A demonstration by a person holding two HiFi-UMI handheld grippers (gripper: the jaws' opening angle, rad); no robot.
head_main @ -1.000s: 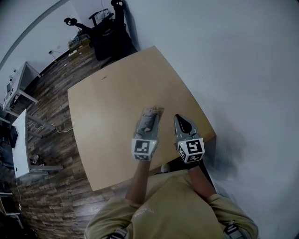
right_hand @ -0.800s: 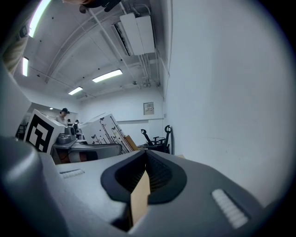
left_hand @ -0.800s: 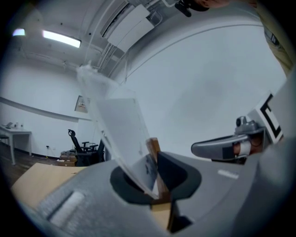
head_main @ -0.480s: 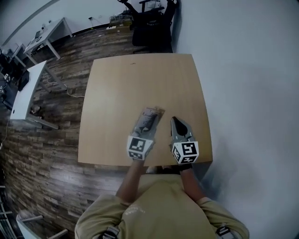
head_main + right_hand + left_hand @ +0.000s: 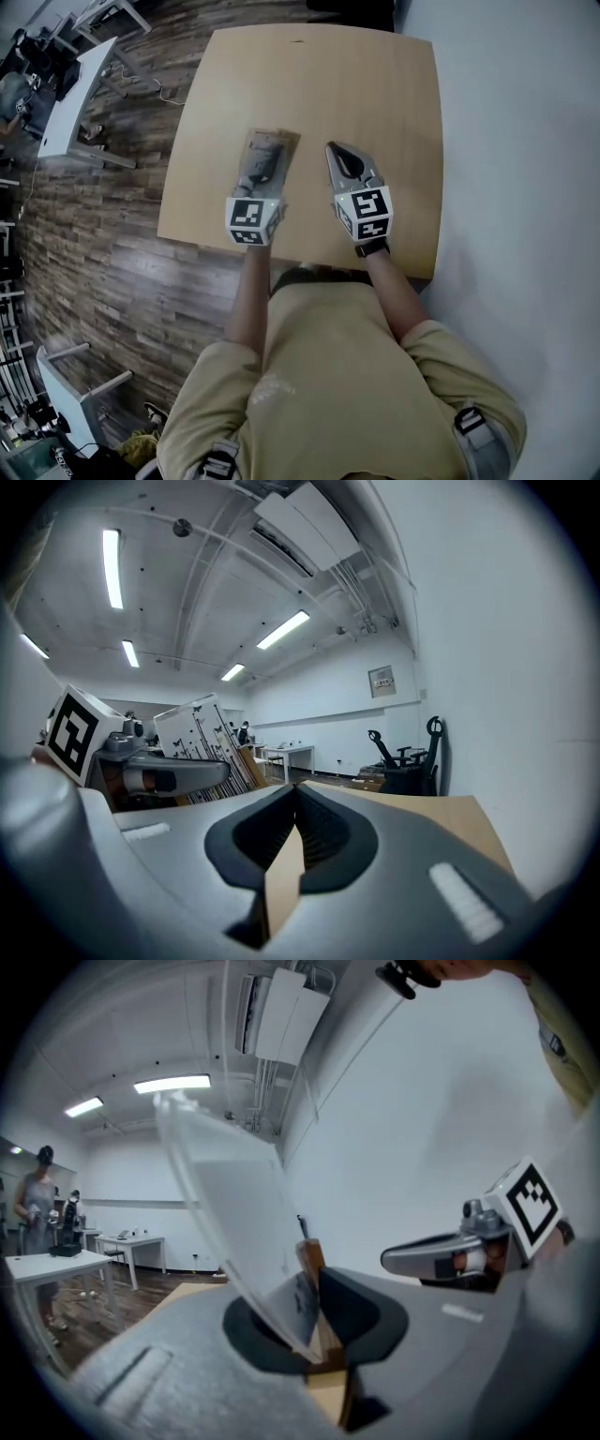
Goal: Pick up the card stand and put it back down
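The card stand (image 5: 267,155), a clear panel on a small wooden base, is over the near part of the wooden table (image 5: 375,84). My left gripper (image 5: 262,171) is shut on it. In the left gripper view the clear panel (image 5: 234,1213) rises leaning to the left from between the jaws, and the wooden base (image 5: 311,1260) sits pinched at their tips. I cannot tell whether the base touches the table. My right gripper (image 5: 335,152) is just to its right, shut and empty, its tips (image 5: 296,794) meeting over the tabletop. From there the stand (image 5: 202,733) shows at the left.
A white wall (image 5: 525,141) runs close along the table's right side. White desks (image 5: 80,103) stand on the wood floor to the left. A black office chair (image 5: 403,761) stands beyond the table's far edge. A person (image 5: 37,1194) stands far off at the left.
The head view has swung, so the table now sits higher and squarer in the picture. Both grippers keep their places side by side, the left still shut on the stand.
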